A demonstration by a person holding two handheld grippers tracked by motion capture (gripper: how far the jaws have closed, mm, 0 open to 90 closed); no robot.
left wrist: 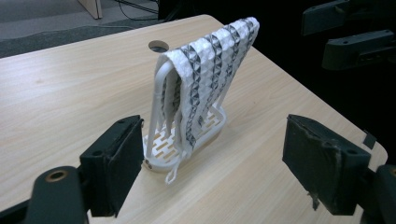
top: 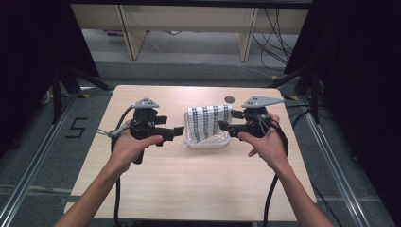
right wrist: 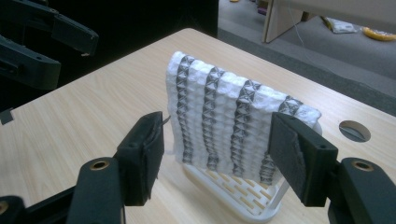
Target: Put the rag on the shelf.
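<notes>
High view: a waffle-weave cloth (top: pixel 208 122) is hanging over a white rack (top: pixel 208 141) mid-counter (top: pixel 189 189), between left gripper (top: pixel 176 131) and right gripper (top: pixel 222 125).
Left gripper view: jaws are standing spread, clear of the rack (left wrist: pixel 187 144).
Right gripper view: jaws are standing spread, flanking the cloth (right wrist: pixel 224 121) without pinching it.

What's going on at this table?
A person holds a claw in each hand, on either side of a white rack standing on the table. A white cloth with dark stripes hangs over the rack's upright bar. The left claw is open and a little way off from the rack. The right claw is also open, close to the cloth's edge, with the cloth seen between its jaws in the right gripper view; the pads don't seem to press on it. Nothing is gripped yet.
</notes>
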